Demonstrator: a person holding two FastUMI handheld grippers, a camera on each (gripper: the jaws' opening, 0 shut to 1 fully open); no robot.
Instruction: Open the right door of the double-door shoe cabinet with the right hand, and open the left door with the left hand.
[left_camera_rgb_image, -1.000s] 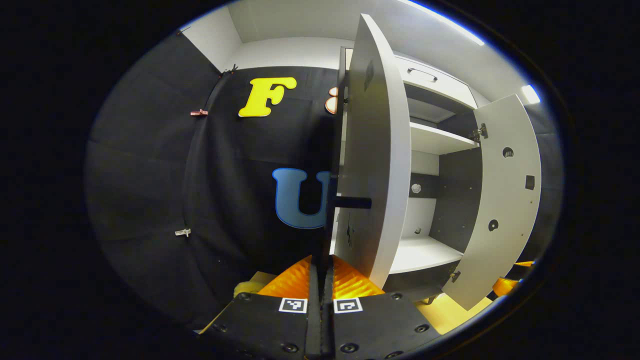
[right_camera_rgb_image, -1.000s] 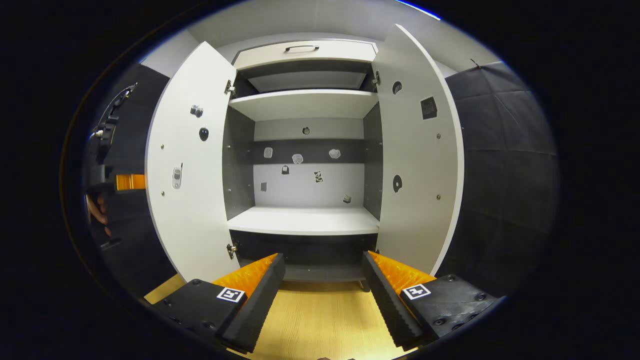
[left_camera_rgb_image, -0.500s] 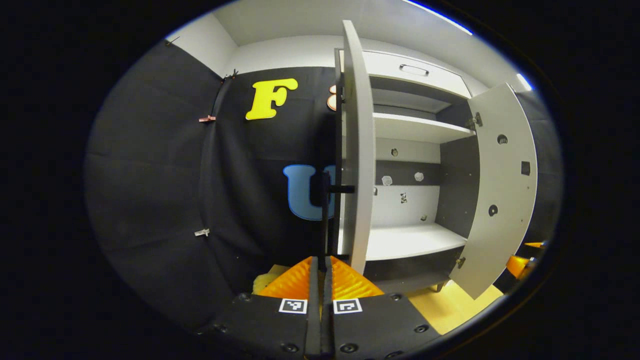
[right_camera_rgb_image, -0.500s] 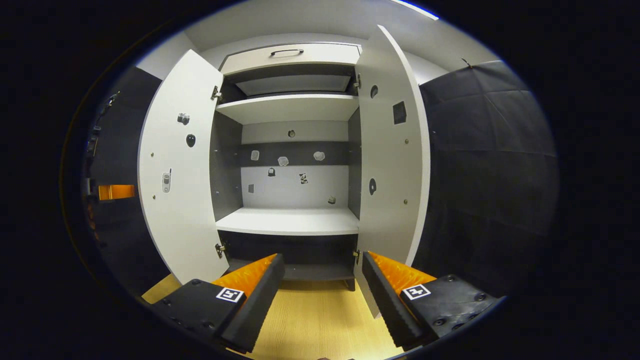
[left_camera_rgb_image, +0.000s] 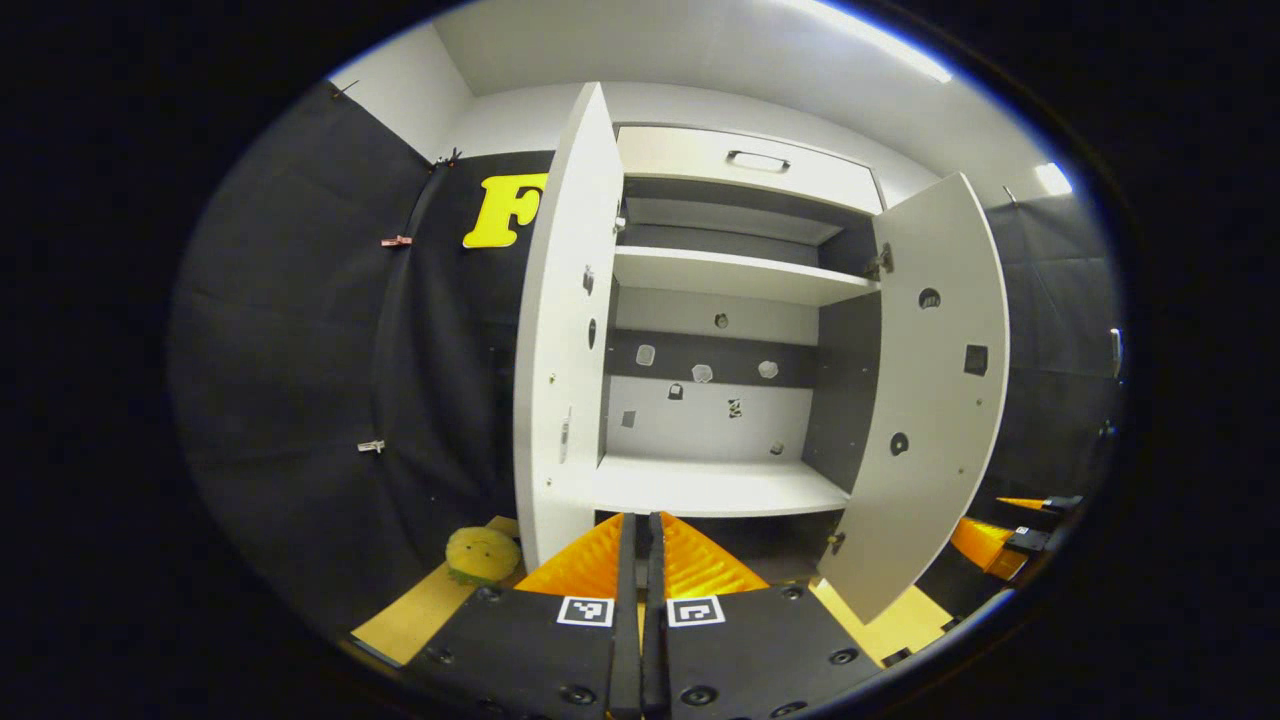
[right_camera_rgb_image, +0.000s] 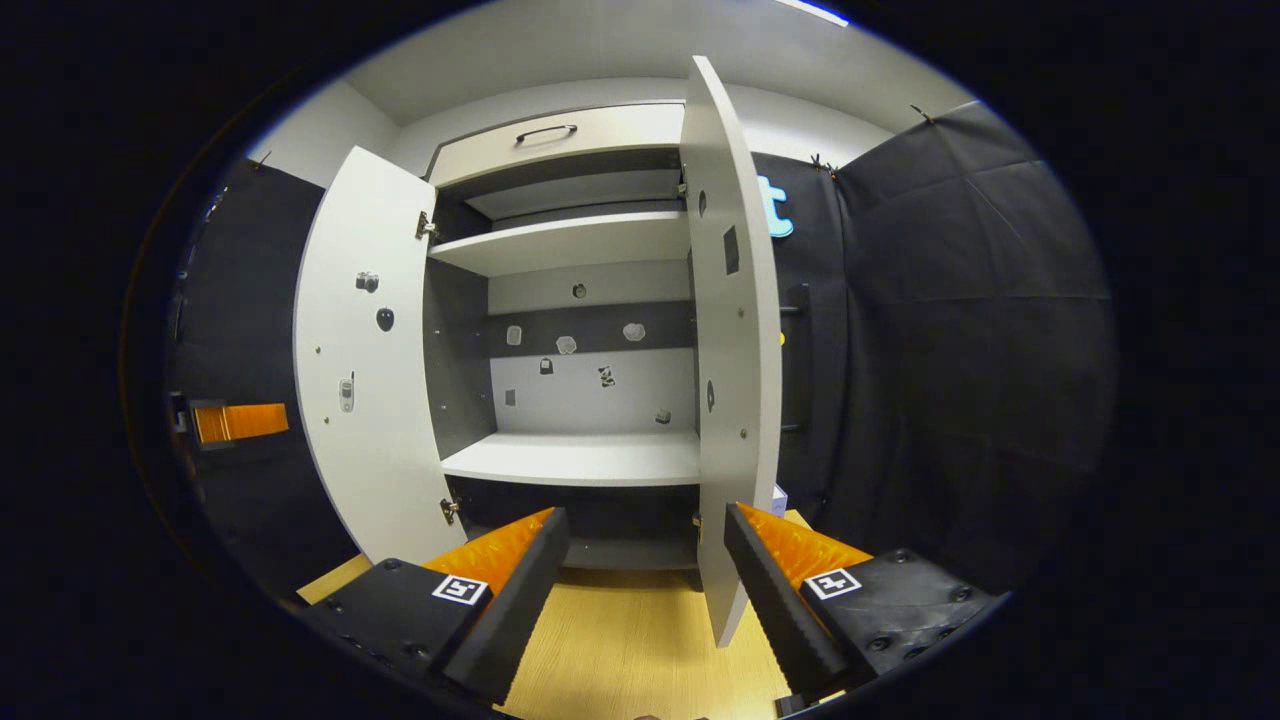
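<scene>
1. Left gripper view, lower left: a yellow round object (left_camera_rgb_image: 482, 553) lies on the wood floor (left_camera_rgb_image: 420, 618) near the foot of the left door.
2. Bottom centre: the left gripper (left_camera_rgb_image: 640, 560) has its two fingers pressed together, gripping nothing.
3. Centre: the cabinet (left_camera_rgb_image: 715, 330) stands open. Its left door (left_camera_rgb_image: 560, 330) is swung out, left of centre, inner face showing.
4. Inside, an upper shelf (left_camera_rgb_image: 735, 275) and a lower shelf (left_camera_rgb_image: 715, 487) are in view, with small stickers on the back panel.
5. A drawer (left_camera_rgb_image: 745, 165) with a handle sits at the top of the cabinet.
6. Right of centre: the right door (left_camera_rgb_image: 925, 390) is swung wide.
7. Lower right edge: part of the other gripper (left_camera_rgb_image: 1010, 525) shows beyond that door.
8. Right gripper view, left edge: part of the left gripper (right_camera_rgb_image: 235, 422) shows past the left door (right_camera_rgb_image: 365, 350).
9. Centre: the open cabinet (right_camera_rgb_image: 585, 330), the right door (right_camera_rgb_image: 735, 340) seen almost edge-on just right of centre.
10. Bottom: the right gripper (right_camera_rgb_image: 645, 585) has its fingers spread wide apart, empty, over the floor (right_camera_rgb_image: 630, 650).
</scene>
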